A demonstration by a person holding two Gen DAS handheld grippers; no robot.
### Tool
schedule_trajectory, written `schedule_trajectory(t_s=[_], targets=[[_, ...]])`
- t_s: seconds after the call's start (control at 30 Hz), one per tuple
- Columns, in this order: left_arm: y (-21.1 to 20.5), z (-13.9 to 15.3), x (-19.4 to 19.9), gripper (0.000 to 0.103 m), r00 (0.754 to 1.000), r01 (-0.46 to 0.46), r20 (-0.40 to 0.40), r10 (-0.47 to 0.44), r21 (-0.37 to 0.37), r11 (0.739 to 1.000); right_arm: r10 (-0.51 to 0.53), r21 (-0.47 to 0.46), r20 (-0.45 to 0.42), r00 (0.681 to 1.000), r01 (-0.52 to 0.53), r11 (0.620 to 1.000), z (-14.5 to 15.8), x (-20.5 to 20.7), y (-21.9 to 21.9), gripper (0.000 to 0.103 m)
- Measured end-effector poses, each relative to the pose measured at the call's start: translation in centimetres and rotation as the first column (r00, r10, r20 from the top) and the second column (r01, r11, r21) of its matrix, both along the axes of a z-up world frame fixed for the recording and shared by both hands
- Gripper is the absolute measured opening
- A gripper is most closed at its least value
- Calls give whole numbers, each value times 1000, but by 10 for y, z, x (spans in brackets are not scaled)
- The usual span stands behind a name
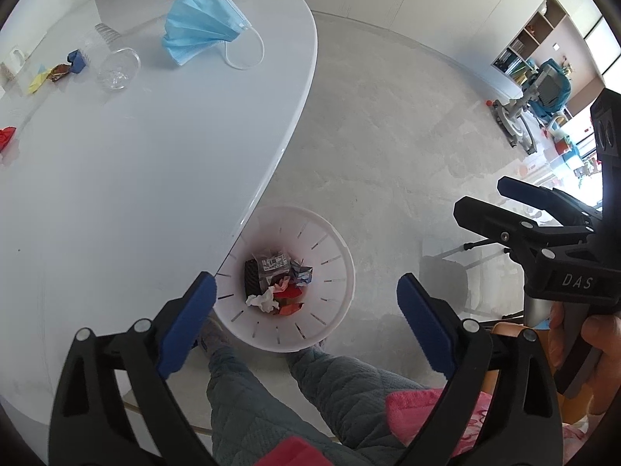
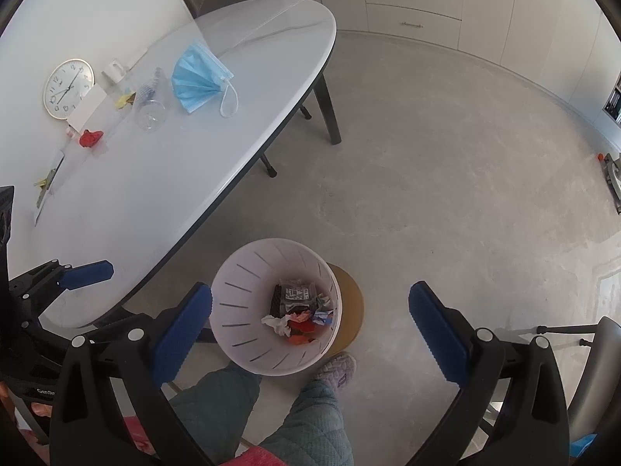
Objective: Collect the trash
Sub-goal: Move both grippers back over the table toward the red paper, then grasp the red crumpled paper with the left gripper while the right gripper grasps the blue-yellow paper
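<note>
The left gripper (image 1: 306, 299) is wide open and has nothing in it. It hangs right over the white bin (image 1: 333, 240) on the floor, pointing down into it. The right gripper (image 2: 310, 310) is wide open too, and empty, and it also hangs above the bin.

The bin already has scraps in the bottom: wrappers (image 1: 289, 299), a crumpled tissue (image 1: 264, 299) and a dark packet (image 1: 268, 264). So I think a piece of trash has just gone in, and this is the end of a drop.

Next comes another trip to the tabletop (image 1: 155, 194). More trash waits there, well away from both grippers. The blue face mask (image 1: 205, 23) lies near the far edge. A clear plastic cup (image 1: 116, 66) lies on its side next to it. Small wrappers (image 1: 58, 72) lie farther left, and a red scrap (image 1: 7, 136) is at the side.

The next move needs a reach across the tabletop. The mask is soft and floppy, so a pinch on its bunched middle looks safest.
</note>
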State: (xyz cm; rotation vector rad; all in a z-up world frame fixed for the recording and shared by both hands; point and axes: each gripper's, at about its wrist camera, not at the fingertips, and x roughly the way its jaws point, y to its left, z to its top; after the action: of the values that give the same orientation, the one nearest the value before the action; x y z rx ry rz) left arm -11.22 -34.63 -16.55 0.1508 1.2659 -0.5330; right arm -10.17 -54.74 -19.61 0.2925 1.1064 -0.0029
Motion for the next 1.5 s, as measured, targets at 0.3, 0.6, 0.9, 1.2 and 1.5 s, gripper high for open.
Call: schedule_trajectory(t_s=[0.3,0.6,0.9,1.2,1.5], targets=[[14,31,9,90,995,-63,82,61,32,997,3,1,73,997,-3,1000,28,10,0,101],[81,83,47,95,939,-301,184,292,23,953,117,-61,192,974,-107,992,77,43,27,101],[201,100,89,95,819,-542,236,523,23,840,243,-37,222,944,-241,970,98,108,93,101],[304,85,178,95,736,-655,246,630,25,755,342,-39,232,910,-343,938,114,203,194,101],[356,48,284,95,737,-652,290,611,67,755,402,-65,199,894,-397,915,106,332,289,101]])
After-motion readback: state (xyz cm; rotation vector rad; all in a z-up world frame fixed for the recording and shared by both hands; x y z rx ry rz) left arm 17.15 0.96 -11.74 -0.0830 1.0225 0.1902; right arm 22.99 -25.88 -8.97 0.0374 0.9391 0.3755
